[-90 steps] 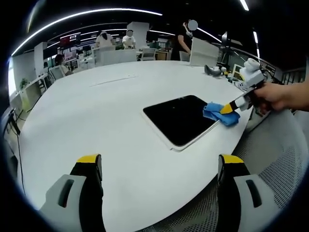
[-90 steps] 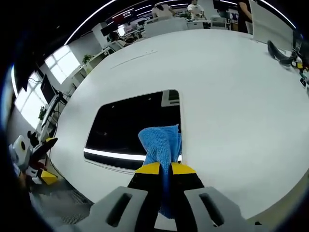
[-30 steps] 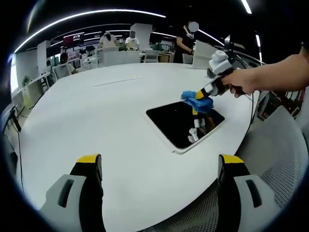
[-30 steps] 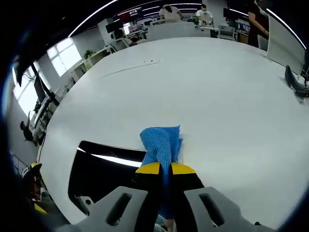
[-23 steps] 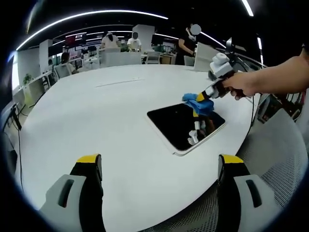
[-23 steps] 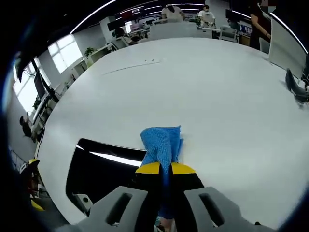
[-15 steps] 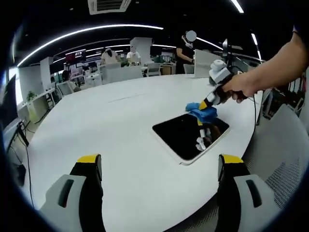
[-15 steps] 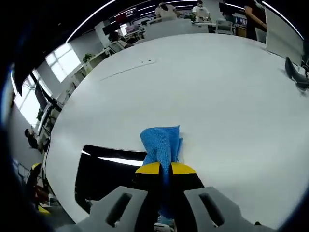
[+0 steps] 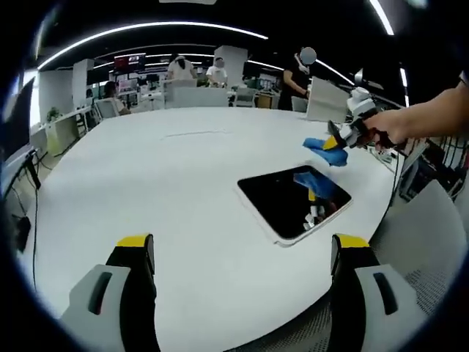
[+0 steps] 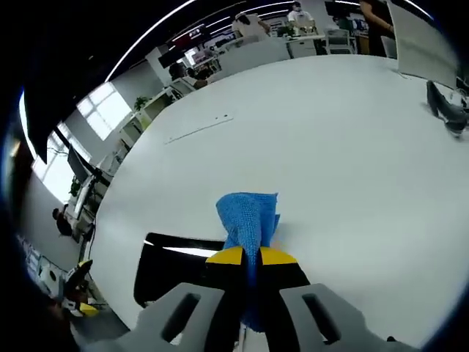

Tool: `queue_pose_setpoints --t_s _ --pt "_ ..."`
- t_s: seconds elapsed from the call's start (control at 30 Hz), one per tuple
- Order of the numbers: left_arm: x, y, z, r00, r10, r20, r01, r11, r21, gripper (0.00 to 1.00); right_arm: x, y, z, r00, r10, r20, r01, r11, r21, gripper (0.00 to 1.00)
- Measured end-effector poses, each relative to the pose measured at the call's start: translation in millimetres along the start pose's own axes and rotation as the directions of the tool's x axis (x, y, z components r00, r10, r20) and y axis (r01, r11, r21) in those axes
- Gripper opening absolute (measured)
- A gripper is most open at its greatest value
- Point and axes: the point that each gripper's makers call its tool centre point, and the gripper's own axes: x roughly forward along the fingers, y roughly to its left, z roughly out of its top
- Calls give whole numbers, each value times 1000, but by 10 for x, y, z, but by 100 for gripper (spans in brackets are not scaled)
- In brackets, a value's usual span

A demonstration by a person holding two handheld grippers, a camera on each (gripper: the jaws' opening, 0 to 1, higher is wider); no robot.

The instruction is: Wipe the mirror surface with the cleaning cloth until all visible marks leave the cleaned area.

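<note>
In the left gripper view, the left gripper [image 9: 242,253] hangs with its yellow-tipped jaws spread wide and empty over the broad white round worktop [image 9: 146,176]. Beyond them the flat rectangular dark mirror [image 9: 293,201] in its white frame lies near the worktop's edge. Past it, the right gripper [image 9: 338,141], held in a person's hand [image 9: 388,130], has its jaws clenched on the crumpled blue cleaning cloth [image 9: 325,149], raised above the mirror's far corner.
</note>
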Motion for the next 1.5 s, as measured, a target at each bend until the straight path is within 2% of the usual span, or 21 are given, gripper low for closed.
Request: queue_pose_setpoints --t_s 0.1,0.2,0.33,0.43,0.5,0.6,0.63,0.7,0.8,0.83,1.03,1.13,1.2,1.27,1.33,1.37,1.43,1.5 --pt "-15 52 20 1000 26 16 -26 1000 -6 99 -173 -146 -46 1000 -17 4 17 1000 -14 1" --pt "-2 -9 -11 1000 -6 0 6 1000 -5 99 -326 -238 -76 999 -40 27 41 998 -44 1" --pt "13 -61 -63 999 -39 -23 39 999 -5 99 -408 -294 -238 998 -54 18 55 997 -57 1" --pt "7 -76 -81 998 -48 -29 47 999 -6 99 -394 -284 -418 998 -56 11 57 994 -95 1" --pt "-5 -43 -162 998 -40 -49 36 996 -81 99 -348 -295 -557 999 -53 1 53 996 -70 1" --pt "-12 -17 -146 999 -25 -47 24 999 -33 99 -272 -312 -763 997 -72 -27 70 994 -83 1" --pt "-10 -52 -140 998 -35 -48 35 999 5 99 -204 -340 -835 996 -80 -37 76 994 -84 1" --pt "-3 -75 -153 998 -39 -58 40 999 17 99 -163 -354 -926 993 -96 -64 90 993 -78 1" --pt "-6 -37 -127 999 -29 -43 28 1000 -7 99 -122 -356 -928 994 -98 -47 92 989 -117 1" --pt "-10 -31 -123 999 -24 -40 24 1000 -7 99 -118 -392 -952 991 -118 -56 111 987 -121 1" --pt "-5 -28 -119 999 -21 -39 21 1000 -16 99 -96 -395 -941 992 -122 -31 117 984 -136 1" --pt "5 -46 -127 999 -32 -43 31 999 -19 99 -100 -401 -938 994 -101 -27 98 989 -113 2" --pt "8 -57 -124 998 -36 -42 35 999 -25 99 -75 -363 -897 998 -67 15 68 997 -45 5" --pt "6 -51 -107 999 -35 -33 34 999 -33 99 -88 -339 -862 998 -52 25 53 997 -53 17" --pt "2 -26 -110 999 -28 -37 26 998 -53 99 -100 -193 -719 996 26 87 -17 995 -96 33" --pt "-3 -23 -74 999 -34 -21 32 997 -68 99 -139 -195 -727 998 15 65 -9 995 -99 37" --pt "-29 -13 4 1000 -25 10 25 997 -70 99 -252 -124 -590 992 52 118 -29 981 -194 42" --pt "-48 -14 52 999 -23 28 26 997 -78 99 -344 -94 -545 989 75 130 -42 969 -242 51"
